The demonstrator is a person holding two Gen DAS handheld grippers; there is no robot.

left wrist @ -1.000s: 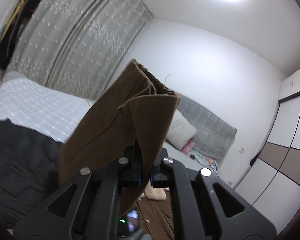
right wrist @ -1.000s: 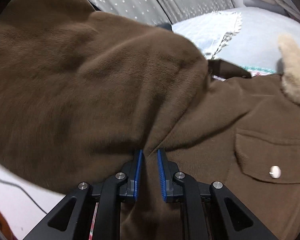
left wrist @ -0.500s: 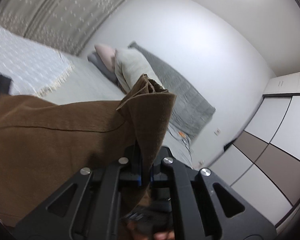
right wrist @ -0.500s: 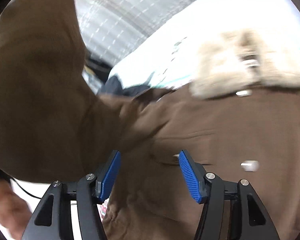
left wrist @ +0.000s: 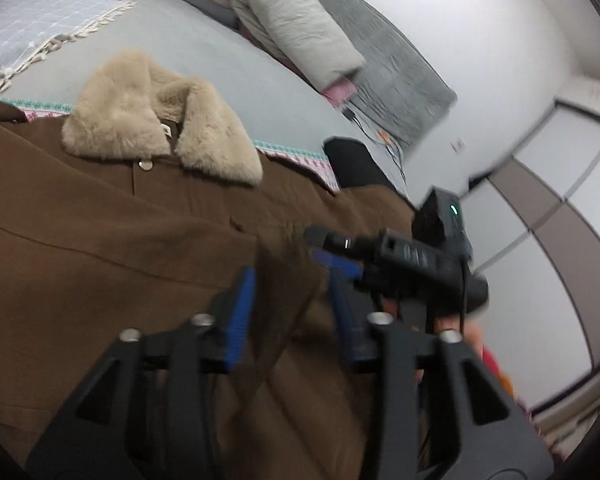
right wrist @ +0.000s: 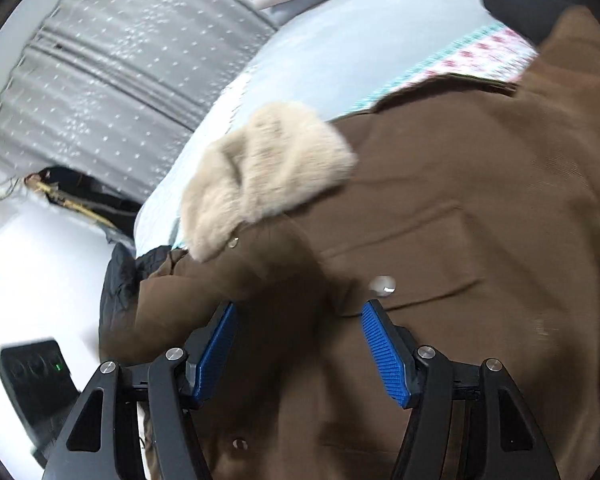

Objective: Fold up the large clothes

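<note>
The brown coat [left wrist: 100,248] lies flat on the bed [left wrist: 204,52], furry collar [left wrist: 156,120] at the far end. Both hand-held grippers are opening: the left hand-held gripper [left wrist: 288,304] with a loose fold between its jaws, the right hand-held gripper [right wrist: 300,340] above the near part.

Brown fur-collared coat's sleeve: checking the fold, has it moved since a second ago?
Yes. The sleeve has come down from before the curtain onto the coat.

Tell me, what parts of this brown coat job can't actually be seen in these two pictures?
- Brown coat: hem and sleeve ends cut off by the frame edge in both wrist views.
- Fabric between the opening left gripper: motion-blurred, left wrist view.
- Bed under the coat: covered.
- Right gripper, also opening: cloth behind it smeared, right wrist view.
</note>
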